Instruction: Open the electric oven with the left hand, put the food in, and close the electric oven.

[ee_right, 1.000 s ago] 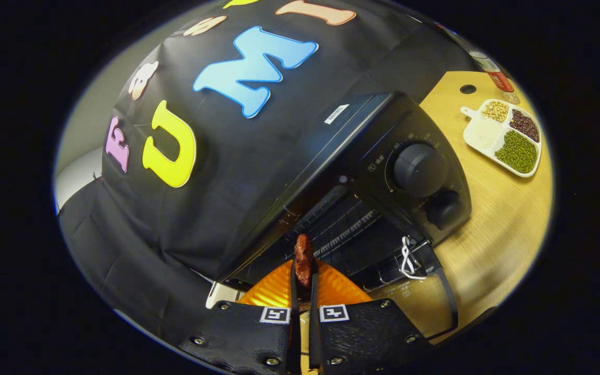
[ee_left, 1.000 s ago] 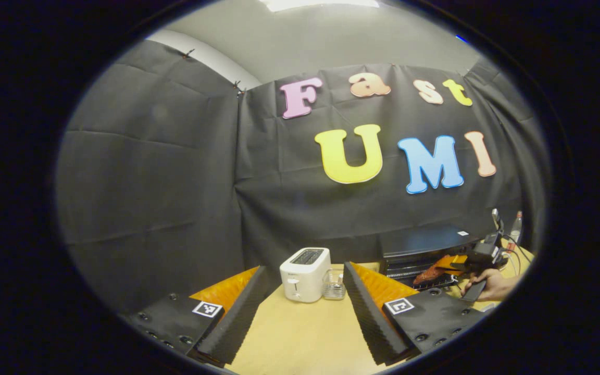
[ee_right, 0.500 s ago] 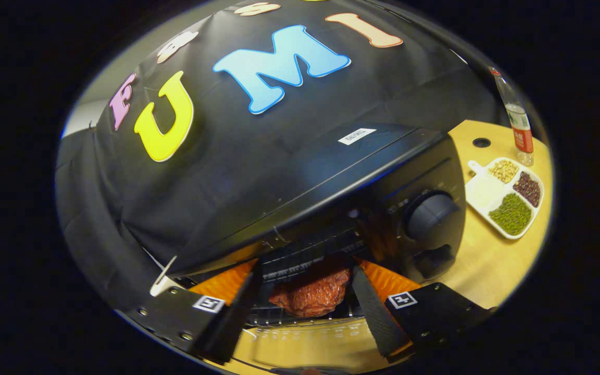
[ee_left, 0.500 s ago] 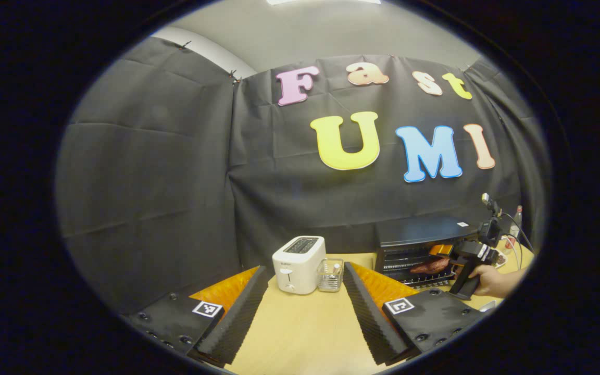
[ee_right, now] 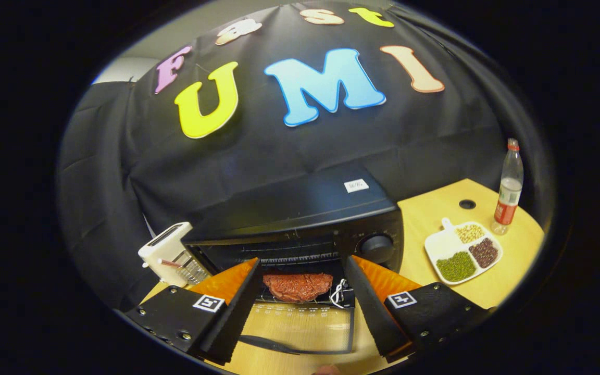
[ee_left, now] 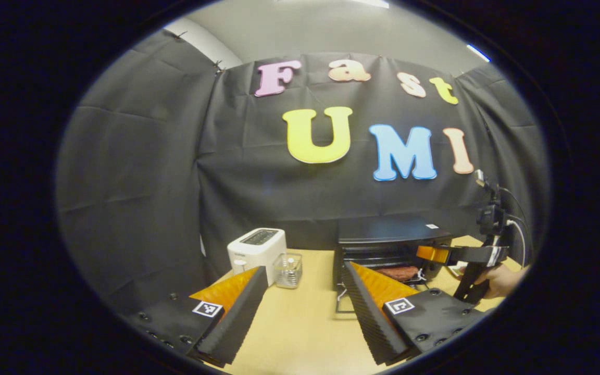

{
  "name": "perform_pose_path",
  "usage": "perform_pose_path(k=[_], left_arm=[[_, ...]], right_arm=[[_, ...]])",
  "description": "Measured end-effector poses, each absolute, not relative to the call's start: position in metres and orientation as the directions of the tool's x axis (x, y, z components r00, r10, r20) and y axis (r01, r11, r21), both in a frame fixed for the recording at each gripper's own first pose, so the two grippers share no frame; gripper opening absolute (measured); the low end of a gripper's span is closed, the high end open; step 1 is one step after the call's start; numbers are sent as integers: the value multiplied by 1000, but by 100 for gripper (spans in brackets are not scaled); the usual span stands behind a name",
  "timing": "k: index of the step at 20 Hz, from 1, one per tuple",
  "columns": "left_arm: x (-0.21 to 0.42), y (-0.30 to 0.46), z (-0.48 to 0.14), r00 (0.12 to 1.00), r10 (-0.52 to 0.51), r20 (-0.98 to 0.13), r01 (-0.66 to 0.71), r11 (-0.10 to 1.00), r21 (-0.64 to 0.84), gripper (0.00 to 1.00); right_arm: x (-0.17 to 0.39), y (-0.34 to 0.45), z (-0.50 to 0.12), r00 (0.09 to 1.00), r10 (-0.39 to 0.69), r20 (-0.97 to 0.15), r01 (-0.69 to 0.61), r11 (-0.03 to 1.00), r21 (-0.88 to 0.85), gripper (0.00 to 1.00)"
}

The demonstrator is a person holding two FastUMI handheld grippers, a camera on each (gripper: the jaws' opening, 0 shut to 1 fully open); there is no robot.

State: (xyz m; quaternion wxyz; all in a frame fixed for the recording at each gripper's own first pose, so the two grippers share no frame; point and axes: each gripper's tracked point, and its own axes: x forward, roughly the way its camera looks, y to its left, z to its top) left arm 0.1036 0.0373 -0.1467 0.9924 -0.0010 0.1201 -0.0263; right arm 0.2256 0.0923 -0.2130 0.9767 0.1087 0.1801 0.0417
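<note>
The electric oven (ee_right: 300, 219) stands on the bench (ee_right: 492, 286) with its door (ee_right: 305, 328) folded down — the food (ee_right: 298, 286), a reddish-brown slab, lies on the rack inside. The right gripper (ee_right: 302, 302) hangs before the opening, jaws apart and empty; the left gripper (ee_left: 305, 307) hovers over the bench, jaws apart too.

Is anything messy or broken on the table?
Nothing looks spilled or broken. The oven door hangs open with the meat on its rack, as expected. The bean tray and bottle stand tidy.
</note>
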Motion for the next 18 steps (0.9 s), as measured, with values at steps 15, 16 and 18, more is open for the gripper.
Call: perform_pose_path(k=[15, 16, 18], left_arm=[[99, -122, -315, 804, -273, -528, 227, 962, -153, 94], [101, -128, -325, 788, -272, -552, 222, 962, -157, 100], [106, -138, -345, 752, -272, -600, 225, 962, -154, 100]], right_arm=[[88, -22, -66, 992, -44, -120, 49, 998, 37, 97], [83, -32, -66, 990, -64, -127, 67, 997, 22, 98], [72, -46, -65, 987, -91, -133, 93, 996, 8, 98]])
